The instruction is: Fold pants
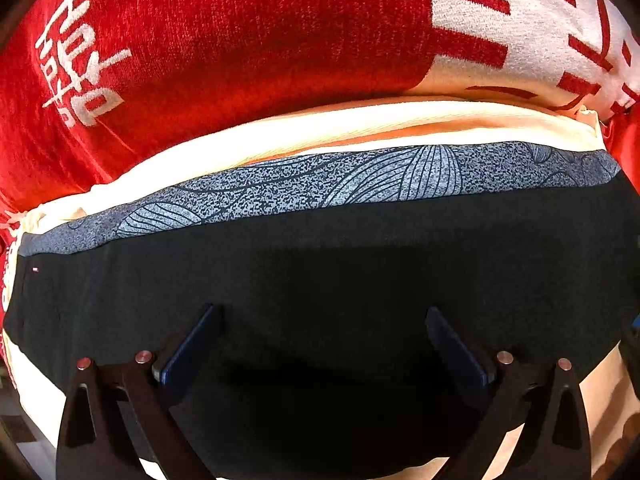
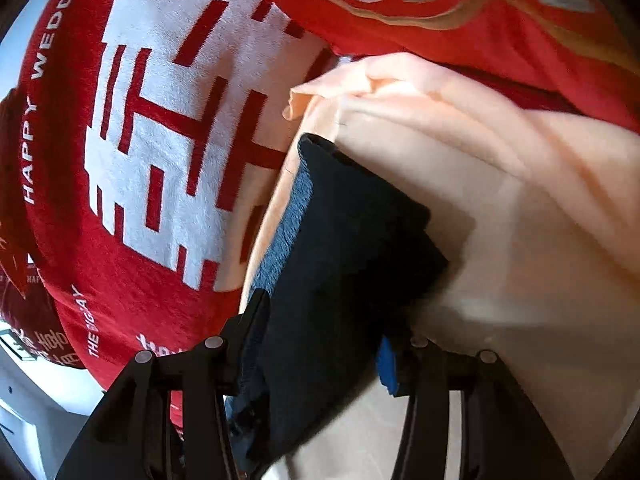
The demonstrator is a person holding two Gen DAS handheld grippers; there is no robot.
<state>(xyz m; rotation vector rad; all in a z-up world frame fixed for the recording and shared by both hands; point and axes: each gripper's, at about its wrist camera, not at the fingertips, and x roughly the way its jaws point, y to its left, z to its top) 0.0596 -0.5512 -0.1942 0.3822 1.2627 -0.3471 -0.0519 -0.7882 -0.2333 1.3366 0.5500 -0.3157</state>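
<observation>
The black pants [image 1: 320, 264] lie folded on a cream cloth, their blue-grey patterned waistband [image 1: 360, 184] along the far edge. My left gripper [image 1: 324, 312] hovers just over the black fabric with its jaws wide apart and nothing between them. In the right wrist view the folded pants [image 2: 352, 240] run up between my right gripper's [image 2: 320, 320] fingers, which sit on either side of the bundle. The waistband edge [image 2: 288, 232] shows on the left side of the bundle.
A cream cloth [image 1: 304, 132] lies under the pants, also in the right wrist view [image 2: 520, 220]. Beneath it is a red blanket [image 1: 240, 40] with white characters and lettering [image 2: 168, 128]. A pale floor shows at the lower left [image 2: 48, 396].
</observation>
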